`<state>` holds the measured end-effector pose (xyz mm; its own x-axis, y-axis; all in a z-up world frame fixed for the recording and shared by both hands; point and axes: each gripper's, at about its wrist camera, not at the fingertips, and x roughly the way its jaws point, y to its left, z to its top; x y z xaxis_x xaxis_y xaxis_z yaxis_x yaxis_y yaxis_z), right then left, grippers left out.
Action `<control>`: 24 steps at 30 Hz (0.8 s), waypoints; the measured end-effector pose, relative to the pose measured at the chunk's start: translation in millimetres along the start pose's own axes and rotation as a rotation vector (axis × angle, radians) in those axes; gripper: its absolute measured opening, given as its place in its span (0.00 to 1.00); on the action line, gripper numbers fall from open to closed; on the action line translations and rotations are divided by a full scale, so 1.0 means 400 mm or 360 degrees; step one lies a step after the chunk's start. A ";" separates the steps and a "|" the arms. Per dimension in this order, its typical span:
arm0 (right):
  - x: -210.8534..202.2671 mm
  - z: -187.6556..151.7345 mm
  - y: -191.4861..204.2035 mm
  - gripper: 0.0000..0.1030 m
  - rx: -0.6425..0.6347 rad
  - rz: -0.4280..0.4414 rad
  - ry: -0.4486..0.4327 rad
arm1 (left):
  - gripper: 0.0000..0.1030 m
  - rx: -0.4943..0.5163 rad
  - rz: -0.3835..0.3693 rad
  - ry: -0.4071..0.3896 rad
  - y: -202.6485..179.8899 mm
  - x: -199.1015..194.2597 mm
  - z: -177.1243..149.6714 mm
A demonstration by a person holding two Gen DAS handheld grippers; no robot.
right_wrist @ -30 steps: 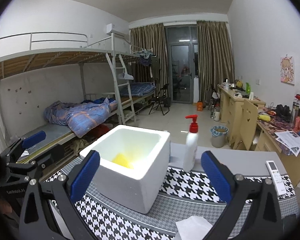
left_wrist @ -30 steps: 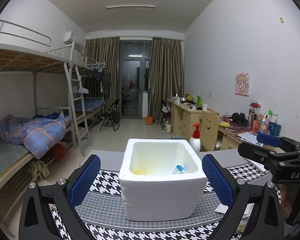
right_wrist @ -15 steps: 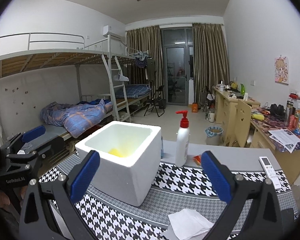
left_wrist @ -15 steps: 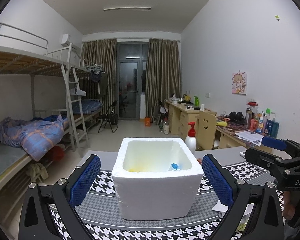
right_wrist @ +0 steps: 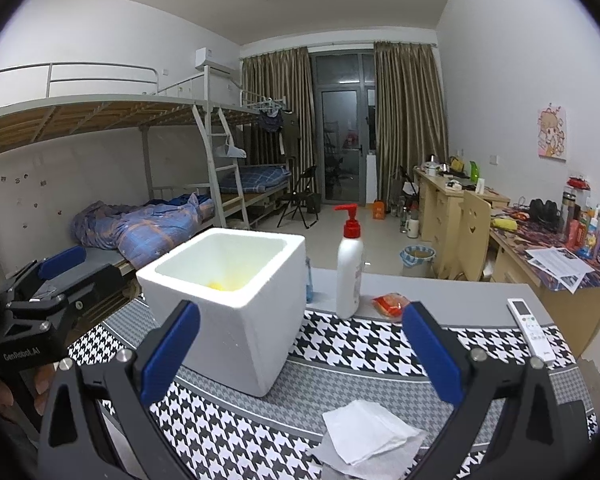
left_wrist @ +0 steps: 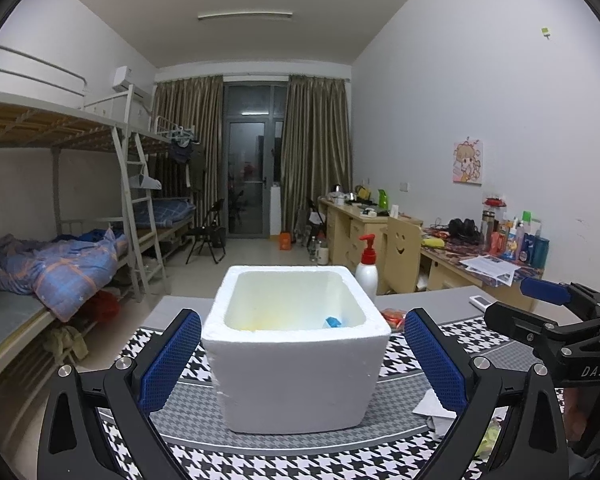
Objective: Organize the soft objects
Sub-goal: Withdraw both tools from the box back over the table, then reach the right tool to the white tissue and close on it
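A white foam box stands on the houndstooth mat; it also shows in the right wrist view. Inside it lie a yellow soft item and a blue item. My left gripper is open and empty, its blue pads level with the box's sides. My right gripper is open and empty, right of the box. A white folded tissue lies on the mat below the right gripper. A red-orange packet lies near the pump bottle.
A white pump bottle with red top stands behind the box. A white remote lies at the table's right edge. A bunk bed is at left, desks at right.
Both grippers have pulled back and lifted a little, so the box looks lower and farther. The tissue and red packet have come into the right wrist view.
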<state>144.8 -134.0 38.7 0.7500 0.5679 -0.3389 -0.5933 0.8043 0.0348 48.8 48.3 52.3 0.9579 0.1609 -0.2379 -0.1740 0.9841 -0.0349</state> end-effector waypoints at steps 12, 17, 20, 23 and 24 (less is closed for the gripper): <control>-0.018 -0.034 -0.044 0.99 0.0046 -0.0110 0.0038 | 0.99 0.0010 -0.0108 0.0052 -0.039 0.021 -0.034; -0.030 -0.038 -0.066 0.99 0.0060 -0.0164 0.0047 | 0.99 0.0026 -0.0159 0.0069 -0.058 0.027 -0.043; -0.039 -0.042 -0.082 0.99 0.0075 -0.0193 0.0047 | 0.99 0.0031 -0.0183 0.0086 -0.064 0.031 -0.047; -0.044 -0.046 -0.097 0.99 0.0101 -0.0214 0.0052 | 0.99 0.0040 -0.0200 0.0095 -0.071 0.033 -0.049; -0.046 -0.048 -0.104 0.99 0.0111 -0.0222 0.0055 | 0.99 0.0045 -0.0207 0.0099 -0.075 0.036 -0.048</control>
<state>150.3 -181.3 25.3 0.8124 0.4447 -0.3772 -0.4617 0.8856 0.0499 63.4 19.7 31.1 0.9557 0.0281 -0.2931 -0.0422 0.9982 -0.0420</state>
